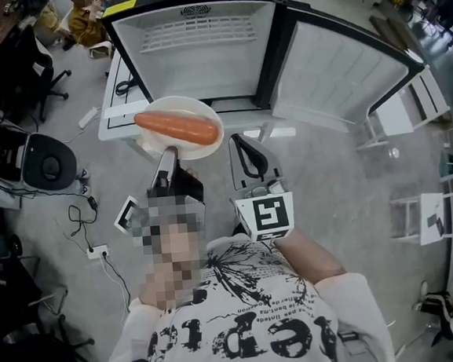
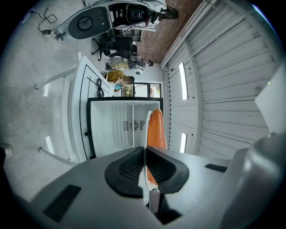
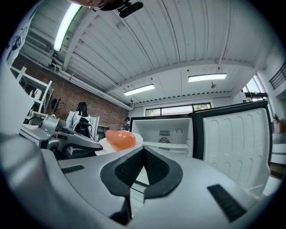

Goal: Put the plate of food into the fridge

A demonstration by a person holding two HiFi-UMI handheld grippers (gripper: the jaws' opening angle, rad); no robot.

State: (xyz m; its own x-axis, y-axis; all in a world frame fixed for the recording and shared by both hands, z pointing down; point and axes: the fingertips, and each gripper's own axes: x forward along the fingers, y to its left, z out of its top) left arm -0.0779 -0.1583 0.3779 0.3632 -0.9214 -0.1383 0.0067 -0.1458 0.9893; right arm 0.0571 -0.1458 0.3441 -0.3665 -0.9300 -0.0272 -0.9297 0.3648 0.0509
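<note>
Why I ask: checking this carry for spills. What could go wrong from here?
1. The left tongs grip the plate only at its near rim, so it may tilt or slip out.
2. The orange food lies loose on the plate and could roll off onto the floor.
3. The right tongs, shut and empty, give no support if the plate knocks the edge of the open fridge.

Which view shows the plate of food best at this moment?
Head view: the whole white plate and its orange food show from above. The left gripper view sees the plate edge-on between its jaws; the right gripper view shows only part, from the side.
</note>
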